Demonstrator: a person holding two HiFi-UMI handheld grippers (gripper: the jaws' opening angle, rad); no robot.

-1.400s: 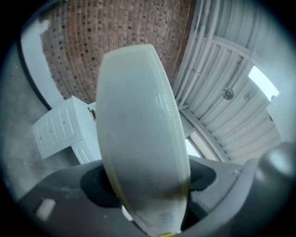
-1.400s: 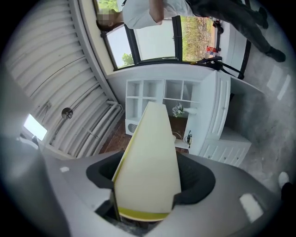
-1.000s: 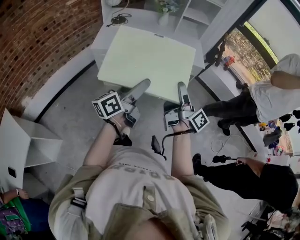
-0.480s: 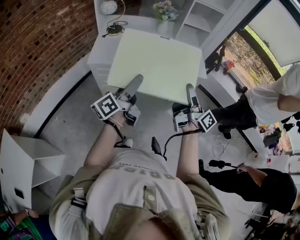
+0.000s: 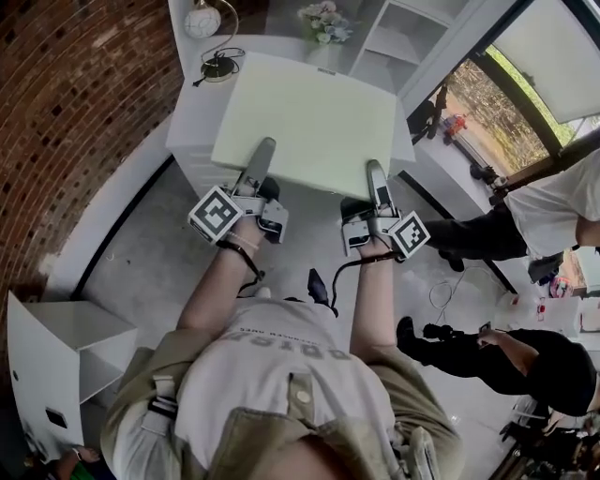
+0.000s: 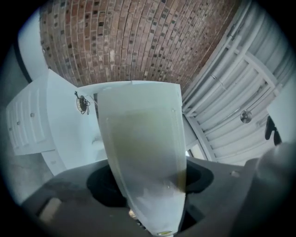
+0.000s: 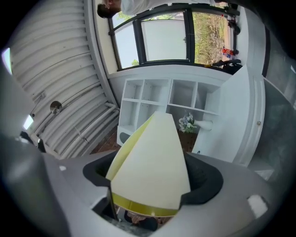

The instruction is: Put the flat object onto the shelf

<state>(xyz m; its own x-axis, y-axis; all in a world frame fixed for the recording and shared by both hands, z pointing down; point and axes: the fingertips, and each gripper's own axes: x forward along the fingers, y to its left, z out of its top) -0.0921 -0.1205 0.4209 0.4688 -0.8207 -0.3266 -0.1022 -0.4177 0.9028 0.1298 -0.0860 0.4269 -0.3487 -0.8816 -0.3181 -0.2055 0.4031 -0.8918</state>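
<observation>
A pale yellow-green flat board point(image 5: 309, 122) is held by its near edge, one gripper at each corner, above the white cabinet top point(image 5: 192, 117). My left gripper point(image 5: 261, 161) grips the left corner; its jaws have just been closing, with the board point(image 6: 143, 143) between them. At the right corner my right gripper point(image 5: 377, 180) has the board point(image 7: 152, 162) between its jaws, which have just been opening. In the right gripper view a white shelf unit point(image 7: 166, 99) with open compartments stands ahead. The pads are hidden by the board.
On the cabinet's far end stand a clock point(image 5: 202, 21), a cable coil point(image 5: 220, 64) and flowers point(image 5: 322, 19). A brick wall point(image 5: 66, 112) runs along the left. Two people point(image 5: 553, 202) point(image 5: 506, 352) are at the right. A white box point(image 5: 56, 356) sits lower left.
Both grippers have carried the board forward, so it now hangs over the cabinet top. The left gripper has rolled a little.
</observation>
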